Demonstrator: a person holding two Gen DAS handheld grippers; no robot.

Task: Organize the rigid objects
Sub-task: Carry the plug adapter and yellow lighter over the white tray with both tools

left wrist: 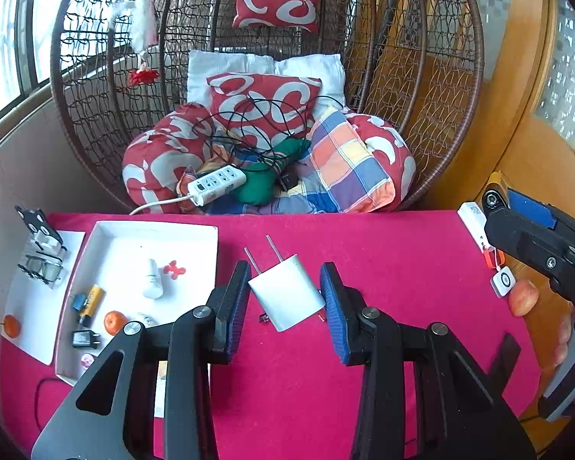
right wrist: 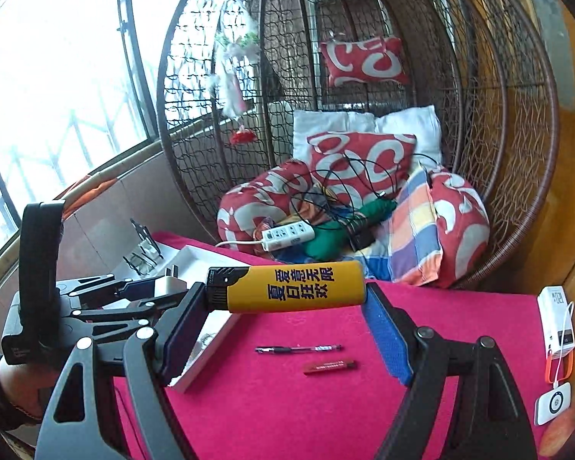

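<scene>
1. A table under a pink felt-like cloth (left wrist: 364, 245) is sitting in front of a woven wicker egg chair (left wrist: 433, 76) piled with red-and-white patterned cushions (left wrist: 264, 103).
2. A shallow white rectangular tray (left wrist: 207, 237) is lying at the cloth's left end, holding a yellow cylindrical battery (left wrist: 93, 298), a white tube (left wrist: 152, 278), a small orange fruit (left wrist: 114, 322) and a black plug (left wrist: 83, 339).
3. Right of the tray, the left gripper (left wrist: 285, 295) is pressing its ribbed blue pads (left wrist: 331, 306) against a smooth white boxy charger (left wrist: 285, 293), whose two metal prongs are pointing toward the chair.
4. Bare cloth is lying open between the charger and the table's far edge.
5. Further right, the right gripper (right wrist: 283, 318) is clamping a glossy yellow lighter (right wrist: 295, 285) end to end, above the cloth.
6. A slim pen (right wrist: 299, 349) and a red stick (right wrist: 329, 366) are lying beneath the lighter.
7. A white power bank (right wrist: 556, 318) is resting at the table's right edge.
</scene>
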